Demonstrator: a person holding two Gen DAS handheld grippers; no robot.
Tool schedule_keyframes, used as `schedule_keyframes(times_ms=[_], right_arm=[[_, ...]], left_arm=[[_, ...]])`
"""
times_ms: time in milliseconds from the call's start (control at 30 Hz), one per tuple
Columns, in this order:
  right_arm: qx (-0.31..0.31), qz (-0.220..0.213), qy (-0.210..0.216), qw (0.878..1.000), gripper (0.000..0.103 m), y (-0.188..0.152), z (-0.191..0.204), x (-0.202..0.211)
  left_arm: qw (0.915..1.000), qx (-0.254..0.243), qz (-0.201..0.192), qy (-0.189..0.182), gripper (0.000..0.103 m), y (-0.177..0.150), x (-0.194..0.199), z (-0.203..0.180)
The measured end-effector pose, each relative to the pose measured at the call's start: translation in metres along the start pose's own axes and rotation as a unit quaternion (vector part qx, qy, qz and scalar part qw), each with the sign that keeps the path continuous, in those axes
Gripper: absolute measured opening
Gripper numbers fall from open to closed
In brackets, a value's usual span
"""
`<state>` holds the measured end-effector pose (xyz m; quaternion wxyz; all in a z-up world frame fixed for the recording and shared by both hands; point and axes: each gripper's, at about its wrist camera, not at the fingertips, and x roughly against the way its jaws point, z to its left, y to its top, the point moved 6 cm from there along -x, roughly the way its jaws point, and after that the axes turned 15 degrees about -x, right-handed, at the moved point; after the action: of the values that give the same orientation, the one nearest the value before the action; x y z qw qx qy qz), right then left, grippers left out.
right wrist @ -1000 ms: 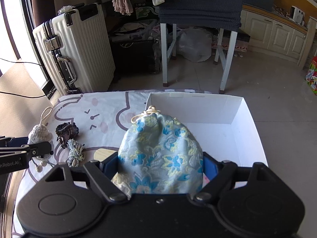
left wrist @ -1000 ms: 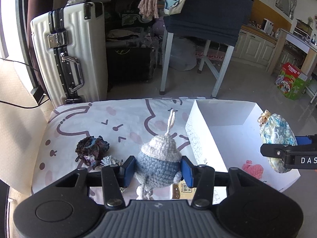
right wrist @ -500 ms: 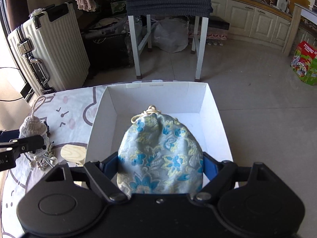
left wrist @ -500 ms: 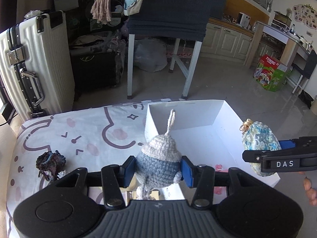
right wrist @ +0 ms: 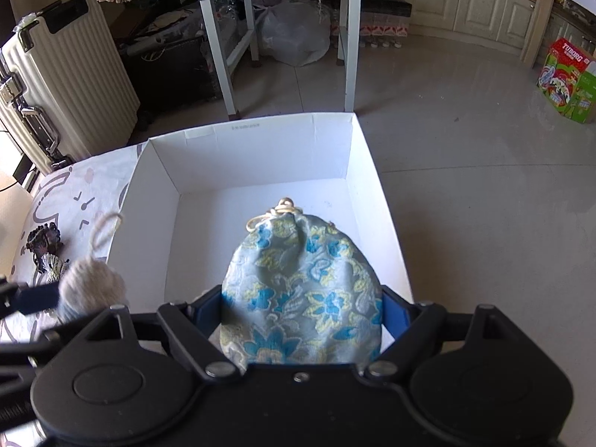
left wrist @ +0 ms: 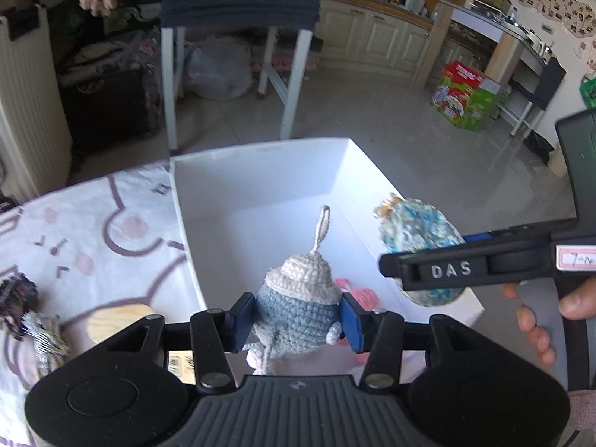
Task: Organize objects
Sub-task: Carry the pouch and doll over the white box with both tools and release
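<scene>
Tiled floor, kitchen cabinets and a pale suitcase (right wrist: 56,85) ring the bench (left wrist: 93,231), which wears a cloth printed with a cartoon face. On its right half sits an open white box (right wrist: 260,149).

Both hands are mid-delivery, as I judge it. The left gripper (left wrist: 298,316) has its jaws pinching a crocheted doll (left wrist: 298,309) by its blue body, loop uppermost, over the box's near left corner. The right gripper (right wrist: 301,309) has its jaws spread wide yet pressed on both flanks of a flowered pouch (right wrist: 301,290), which hangs over the near part of the box; in the left view the pouch (left wrist: 417,231) sits close to the right wall. Neither thing touches the floor of the box yet, as far as I can tell.

Next, each hand probably needs to sink a little so its load clears the rim and lies inside, then let the jaws part. The two grippers are near each other, so the releases want some room between them. A pink crocheted piece (left wrist: 357,294) already lies in the box just beyond the doll; the doll may land on it.

Left on the cloth are a wooden disc (left wrist: 119,316) just beside the box wall, a dark yarn tangle (left wrist: 16,298) and a striped tassel (left wrist: 48,339) near the left edge. These look like later pickups. A person's fingers (left wrist: 536,324) show behind the right gripper.
</scene>
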<state>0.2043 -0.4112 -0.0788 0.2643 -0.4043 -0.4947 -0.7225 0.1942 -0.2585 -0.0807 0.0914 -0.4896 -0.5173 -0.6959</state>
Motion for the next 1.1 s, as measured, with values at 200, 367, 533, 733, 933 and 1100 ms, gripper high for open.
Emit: schedule_keyframes(times_ms=[200, 367, 533, 733, 933, 1100], right_arm=[[-0.001, 0.023, -0.002, 1.0, 0.085, -0.004, -0.012, -0.012], [-0.018, 0.046, -0.002, 0.999, 0.085, -0.011, -0.02, -0.025], [-0.017, 0.058, -0.012, 0.998, 0.085, -0.015, -0.024, -0.035], [-0.042, 0.055, -0.008, 0.998, 0.085, -0.009, -0.032, -0.035], [-0.06, 0.056, -0.012, 0.997, 0.085, -0.005, -0.038, -0.04], [-0.058, 0.047, -0.013, 0.997, 0.085, 0.003, -0.032, -0.049]], left_arm=[[0.9992, -0.024, 0.03, -0.015, 0.05, -0.007, -0.022, -0.017], [0.9968, -0.031, 0.072, -0.018, 0.05, -0.019, -0.039, -0.018], [0.9956, -0.008, 0.084, -0.041, 0.05, -0.014, -0.047, -0.018], [0.9968, -0.017, 0.044, -0.064, 0.05, 0.011, -0.035, -0.026], [0.9959, -0.019, 0.072, -0.052, 0.05, -0.004, -0.048, -0.021], [0.9916, -0.027, 0.12, -0.041, 0.05, -0.028, -0.068, -0.014]])
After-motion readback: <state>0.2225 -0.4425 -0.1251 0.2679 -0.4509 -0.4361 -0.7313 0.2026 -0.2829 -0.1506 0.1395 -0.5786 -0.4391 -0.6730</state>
